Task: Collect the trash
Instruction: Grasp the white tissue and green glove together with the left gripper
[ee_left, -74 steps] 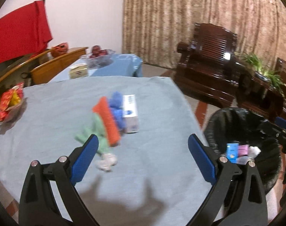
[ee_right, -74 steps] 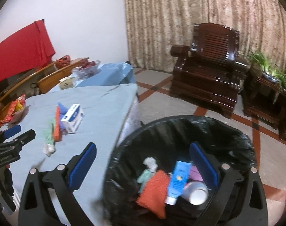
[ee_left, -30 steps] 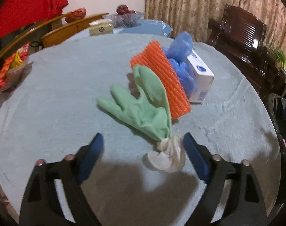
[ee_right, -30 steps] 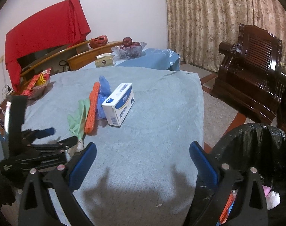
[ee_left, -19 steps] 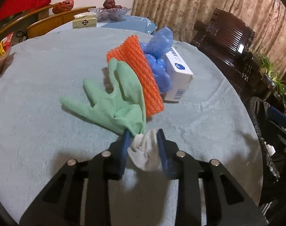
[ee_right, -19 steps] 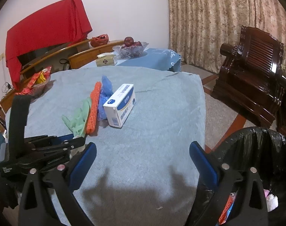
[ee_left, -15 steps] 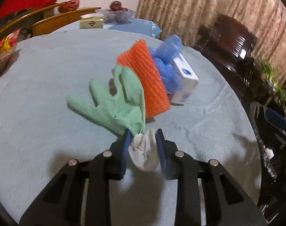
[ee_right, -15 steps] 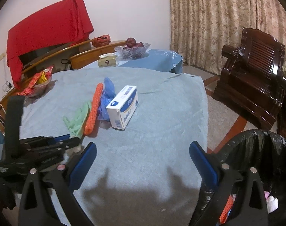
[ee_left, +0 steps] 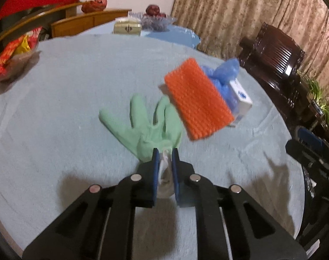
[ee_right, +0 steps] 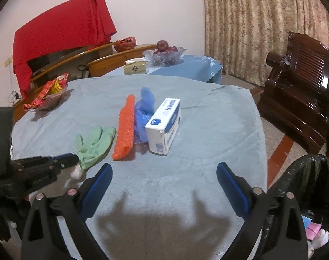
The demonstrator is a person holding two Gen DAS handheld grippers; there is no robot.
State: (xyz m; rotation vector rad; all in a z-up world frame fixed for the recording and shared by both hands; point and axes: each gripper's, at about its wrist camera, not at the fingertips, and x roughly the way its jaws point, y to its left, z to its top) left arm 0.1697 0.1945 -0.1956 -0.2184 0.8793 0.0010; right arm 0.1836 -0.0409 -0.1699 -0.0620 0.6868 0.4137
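- Near half of blue-grey tablecloth (ee_right: 186, 184) bare: open passage there.
- Mid-table row blocks: green glove (ee_right: 95, 145), orange sponge (ee_right: 125, 130), blue bag (ee_right: 143, 117), white box (ee_right: 164, 125), packed close.
- Snack bowl (ee_right: 49, 95) at far left edge.
- Black bin (ee_right: 305, 186) at right table edge.

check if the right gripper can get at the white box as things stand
Probably yes: the right gripper is wide open and empty, with only bare tablecloth between it and the white box ahead.
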